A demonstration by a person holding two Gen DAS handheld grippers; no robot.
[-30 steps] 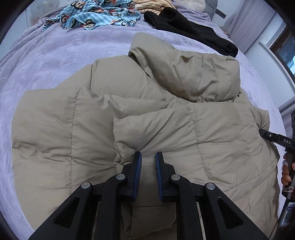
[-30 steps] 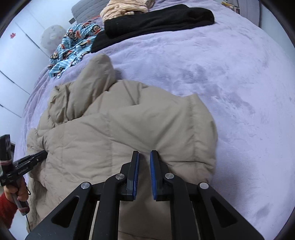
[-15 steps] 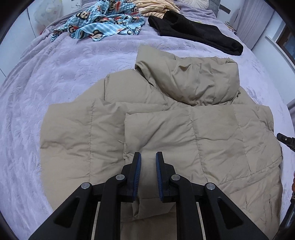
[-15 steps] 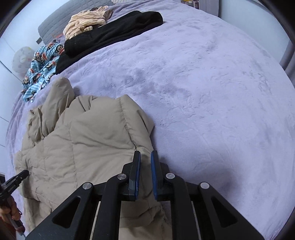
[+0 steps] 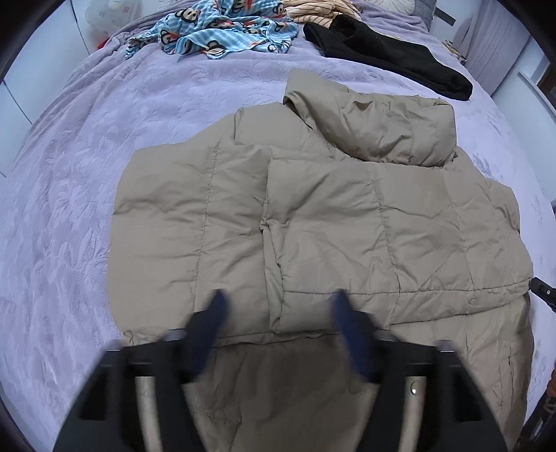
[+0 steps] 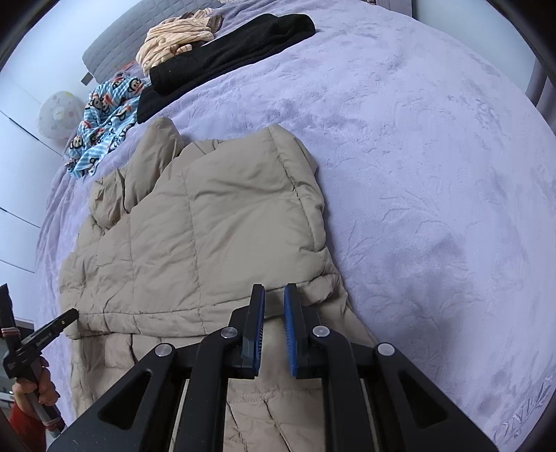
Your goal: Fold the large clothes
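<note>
Left gripper (image 5: 278, 327) is springing wide, fingers empty, over the half-folded tan jacket (image 5: 347, 222); right gripper (image 6: 274, 313) is hovering clenched, empty; next, likely regripping the near hem.

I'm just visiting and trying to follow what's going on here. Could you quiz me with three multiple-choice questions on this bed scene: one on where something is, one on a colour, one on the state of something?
1. Where does the black garment lie?
A. On the bedspread beyond the jacket's hood
B. On top of the jacket
C. On the floor

2. What colour is the puffer jacket?
A. Red
B. Beige
C. Dark green

3. How do the left gripper's jaws stand?
A. Clamped on a sleeve
B. Wide apart, nothing between the pads
C. Shut and empty

Answers: 1 A, it lies beside the monkey-print cloth, apart from the jacket. 2 B, tan all over. 3 B, the jaws have just been opening, blurred, above the jacket; the right gripper is shut.
</note>
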